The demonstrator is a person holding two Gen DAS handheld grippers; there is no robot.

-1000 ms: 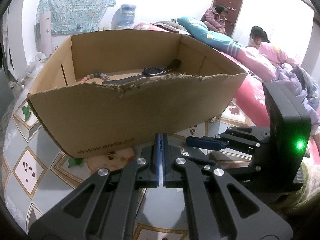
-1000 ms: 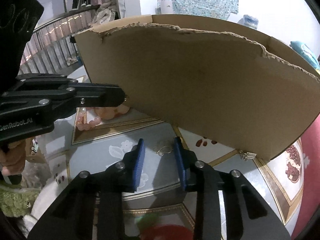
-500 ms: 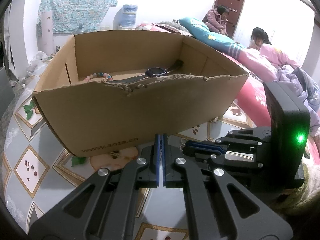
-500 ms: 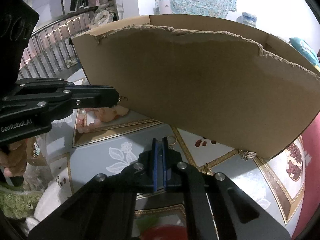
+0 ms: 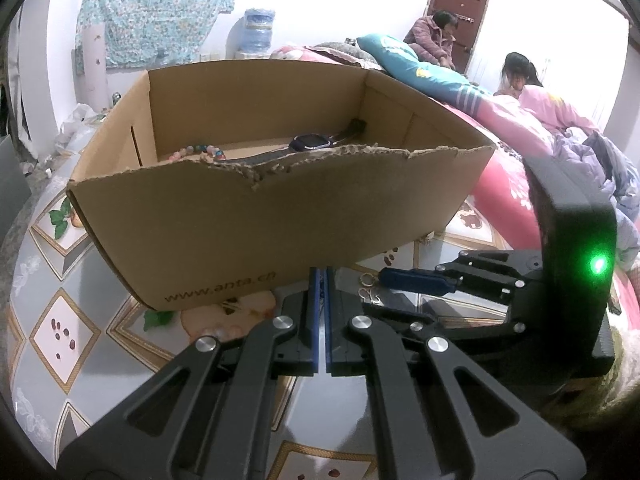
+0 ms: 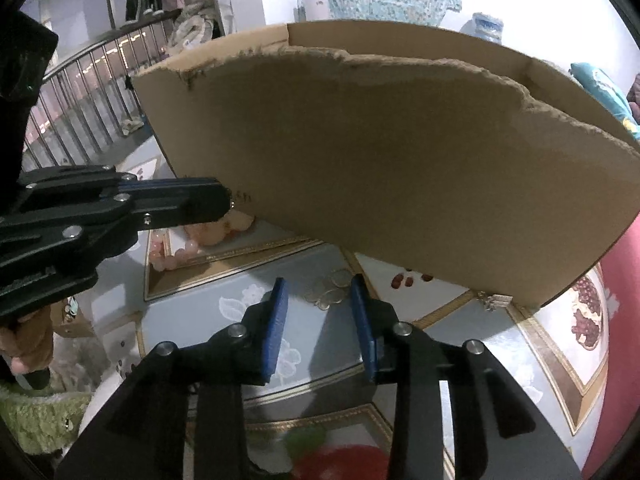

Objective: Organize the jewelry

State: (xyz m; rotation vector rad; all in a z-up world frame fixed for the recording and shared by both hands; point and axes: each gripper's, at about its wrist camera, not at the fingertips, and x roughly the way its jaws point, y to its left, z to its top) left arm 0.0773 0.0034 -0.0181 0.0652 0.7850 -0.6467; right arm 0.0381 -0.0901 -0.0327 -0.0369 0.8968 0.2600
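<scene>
A pair of thin gold hoop earrings (image 6: 328, 290) lies on the patterned tabletop just before the cardboard box (image 6: 400, 160). My right gripper (image 6: 319, 284) hovers over them; its jaws are opening, the earrings lie between the blue fingertips, and neither pad presses on them. In the left wrist view the earrings (image 5: 368, 288) show beside one right finger (image 5: 416, 281). My left gripper (image 5: 320, 276) is shut with nothing in it, close to the box (image 5: 260, 232) front wall. Inside the box lie a dark watch (image 5: 310, 143) and a coloured bead bracelet (image 5: 200, 150).
A pink bead bracelet (image 6: 176, 256) lies on the table under the left gripper (image 6: 222, 200). A small silver piece (image 6: 494, 300) sits by the box's right corner. A bed with pink bedding (image 5: 512, 136) and two people (image 5: 436, 36) are behind. A railing (image 6: 92, 92) stands at the left.
The right gripper's jaws shut half a second ago at the earrings and now stand apart again, with the earrings still on the table. The left gripper stayed shut and still.
</scene>
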